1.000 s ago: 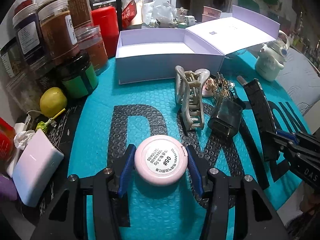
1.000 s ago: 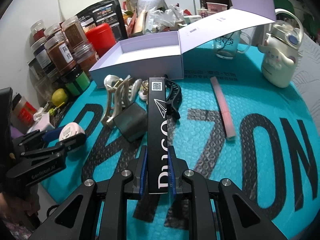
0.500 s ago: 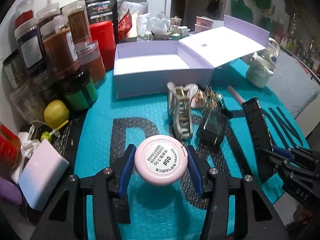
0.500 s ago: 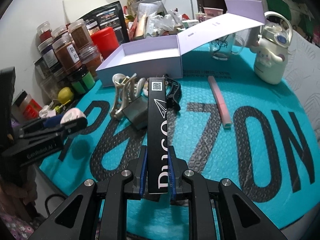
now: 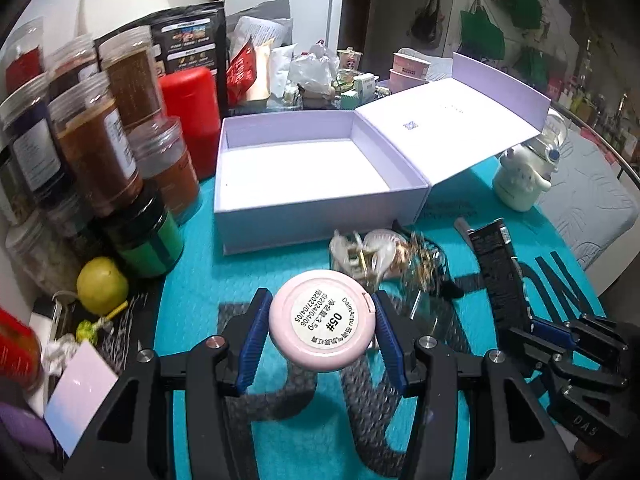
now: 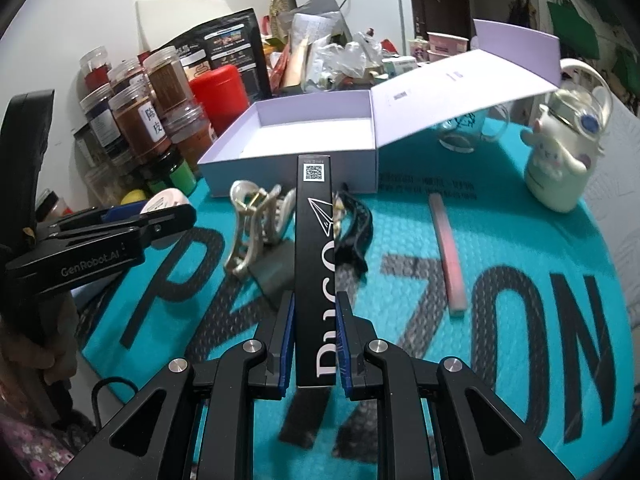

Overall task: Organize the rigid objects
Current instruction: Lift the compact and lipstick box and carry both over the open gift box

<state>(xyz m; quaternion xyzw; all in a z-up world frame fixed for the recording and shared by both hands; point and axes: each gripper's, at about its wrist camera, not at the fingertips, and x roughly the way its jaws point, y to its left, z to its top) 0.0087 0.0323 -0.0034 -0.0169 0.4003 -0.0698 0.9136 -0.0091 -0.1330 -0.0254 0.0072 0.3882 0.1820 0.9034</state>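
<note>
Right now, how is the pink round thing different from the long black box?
The pink compact is round and flat; the black box is long and narrow. The compact has a white sticker printed "05#"; the box has a square code and white letters. The left tongs grip the compact; the right tongs grip the box. Both are lifted off the teal mat.

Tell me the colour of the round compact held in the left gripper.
Pale pink, with a white round label; the compact shows best in the left wrist view.

Spice jars point(image 5: 100, 148), red canister point(image 5: 192, 116), lime point(image 5: 102, 285), character mug point(image 6: 560, 168).
</note>
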